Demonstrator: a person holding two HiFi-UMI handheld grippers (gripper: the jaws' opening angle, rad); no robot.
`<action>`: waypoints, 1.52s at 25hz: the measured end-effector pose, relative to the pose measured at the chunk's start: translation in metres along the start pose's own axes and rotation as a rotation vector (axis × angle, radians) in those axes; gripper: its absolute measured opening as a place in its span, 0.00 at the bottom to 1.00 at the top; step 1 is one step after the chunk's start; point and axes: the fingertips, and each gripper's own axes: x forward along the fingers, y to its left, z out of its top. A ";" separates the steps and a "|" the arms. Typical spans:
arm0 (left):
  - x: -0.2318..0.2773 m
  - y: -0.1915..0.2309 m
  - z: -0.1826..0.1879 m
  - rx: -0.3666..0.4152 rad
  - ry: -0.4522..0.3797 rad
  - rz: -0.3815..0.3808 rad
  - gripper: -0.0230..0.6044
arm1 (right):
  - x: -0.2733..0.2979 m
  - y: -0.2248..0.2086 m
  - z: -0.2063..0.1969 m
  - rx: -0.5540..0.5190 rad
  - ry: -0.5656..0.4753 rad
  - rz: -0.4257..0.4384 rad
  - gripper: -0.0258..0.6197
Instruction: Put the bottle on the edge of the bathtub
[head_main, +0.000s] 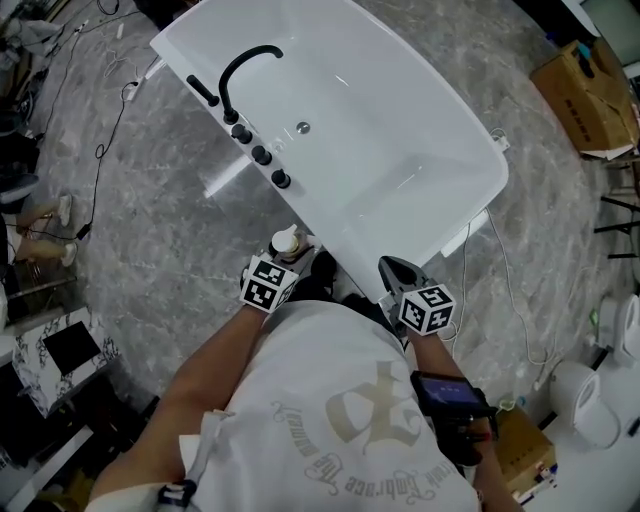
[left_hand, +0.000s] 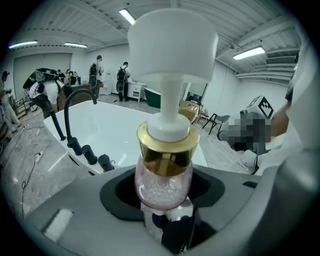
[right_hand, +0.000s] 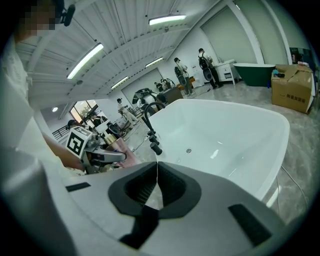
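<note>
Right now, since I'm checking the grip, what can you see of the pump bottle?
The pump bottle has a clear pinkish body with tiny bubbles inside, a shiny gold collar and a broad white pump head on a white stem. It stands upright, gripped low on its body by the left tongs, close beside the white bathtub's rim; whether its base rests on anything is hidden.

Bottle (left_hand: 163, 186) pink, gold collar, white pump; bathtub (head_main: 420, 120) white; faucet (head_main: 236, 63) blk; floor (head_main: 150, 230) grey marble.

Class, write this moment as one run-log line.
left gripper: shut on pump bottle | right gripper: shut, empty | pump bottle: held beside bathtub edge
</note>
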 end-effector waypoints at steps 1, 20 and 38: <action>0.002 0.001 0.000 0.001 0.003 -0.003 0.40 | 0.002 0.000 -0.001 0.004 0.003 -0.001 0.05; 0.048 0.041 -0.010 -0.010 0.073 -0.002 0.40 | 0.032 -0.009 -0.009 0.046 0.043 -0.022 0.05; 0.086 0.063 -0.015 0.013 0.098 0.050 0.40 | 0.036 -0.020 -0.024 0.094 0.076 -0.052 0.05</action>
